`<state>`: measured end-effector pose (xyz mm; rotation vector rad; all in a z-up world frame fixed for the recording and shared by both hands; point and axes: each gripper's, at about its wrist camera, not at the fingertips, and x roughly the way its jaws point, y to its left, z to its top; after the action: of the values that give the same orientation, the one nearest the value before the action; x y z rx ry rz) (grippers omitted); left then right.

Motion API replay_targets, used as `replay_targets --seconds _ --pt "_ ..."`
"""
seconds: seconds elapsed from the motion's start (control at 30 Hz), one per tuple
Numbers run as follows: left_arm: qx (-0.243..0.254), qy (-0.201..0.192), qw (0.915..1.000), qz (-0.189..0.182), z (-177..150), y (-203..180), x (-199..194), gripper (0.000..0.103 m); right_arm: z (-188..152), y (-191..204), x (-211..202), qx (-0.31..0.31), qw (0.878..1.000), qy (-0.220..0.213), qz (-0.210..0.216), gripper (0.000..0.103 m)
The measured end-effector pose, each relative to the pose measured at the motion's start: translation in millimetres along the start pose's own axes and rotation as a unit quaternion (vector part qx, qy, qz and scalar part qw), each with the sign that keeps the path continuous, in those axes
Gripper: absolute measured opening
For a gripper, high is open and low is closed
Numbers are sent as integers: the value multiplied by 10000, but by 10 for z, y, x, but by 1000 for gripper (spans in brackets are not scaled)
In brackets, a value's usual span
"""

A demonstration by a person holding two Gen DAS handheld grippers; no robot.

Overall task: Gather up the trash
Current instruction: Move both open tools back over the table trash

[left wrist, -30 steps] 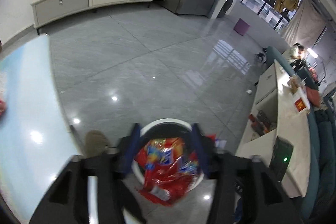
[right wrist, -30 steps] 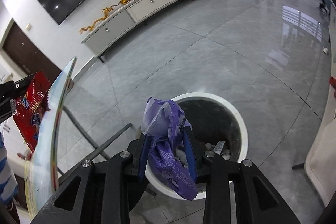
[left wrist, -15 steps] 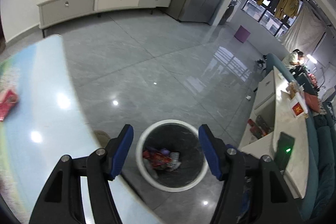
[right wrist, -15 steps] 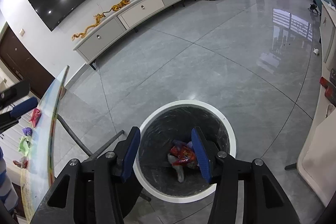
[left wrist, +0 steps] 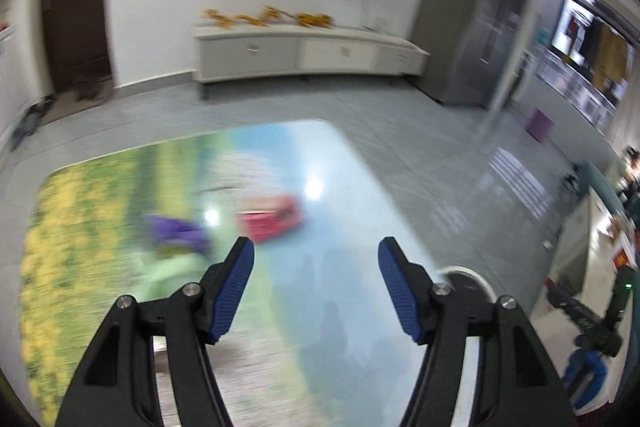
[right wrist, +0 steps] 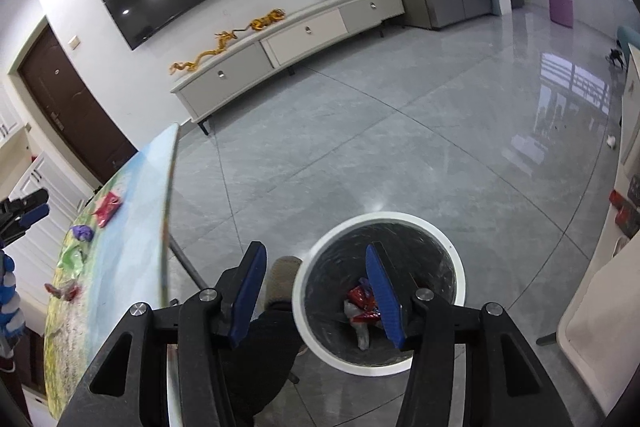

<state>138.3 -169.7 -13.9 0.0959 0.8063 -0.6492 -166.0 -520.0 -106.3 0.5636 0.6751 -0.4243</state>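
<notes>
1. We are holding the left claw (left wrist: 316, 251) over the desk (left wrist: 344, 307), low in the left wrist view, its blue fingers spread apart and gripping nothing.
2. A red wrapper (left wrist: 272, 219) and a purple wrapper (left wrist: 176, 231) are lying blurred on the desk just beyond the left fingertips.
3. We are holding the right claw (right wrist: 316, 255) spread apart and empty, above the white-rimmed trash bin (right wrist: 308, 267) at the bottom centre of the right wrist view.
4. Red and purple wrappers (right wrist: 360, 303) are sitting inside the bin.
5. A green wrapper (right wrist: 72, 257) is lying on the desk at the left edge.
</notes>
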Motion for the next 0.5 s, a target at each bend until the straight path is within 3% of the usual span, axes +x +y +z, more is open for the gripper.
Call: replay_targets --seconds 0.13,0.3,0.5 --pt "-342 -206 9985 379 -140 735 -449 63 60 220 -106 -263 9996 -79 94 50" --pt "-650 -279 9942 814 -429 1372 -827 63 123 563 -195 -597 9977 -170 261 51" --pt "-865 -175 9914 970 -845 1656 -891 63 118 987 -94 -961 9944 -89 441 52"
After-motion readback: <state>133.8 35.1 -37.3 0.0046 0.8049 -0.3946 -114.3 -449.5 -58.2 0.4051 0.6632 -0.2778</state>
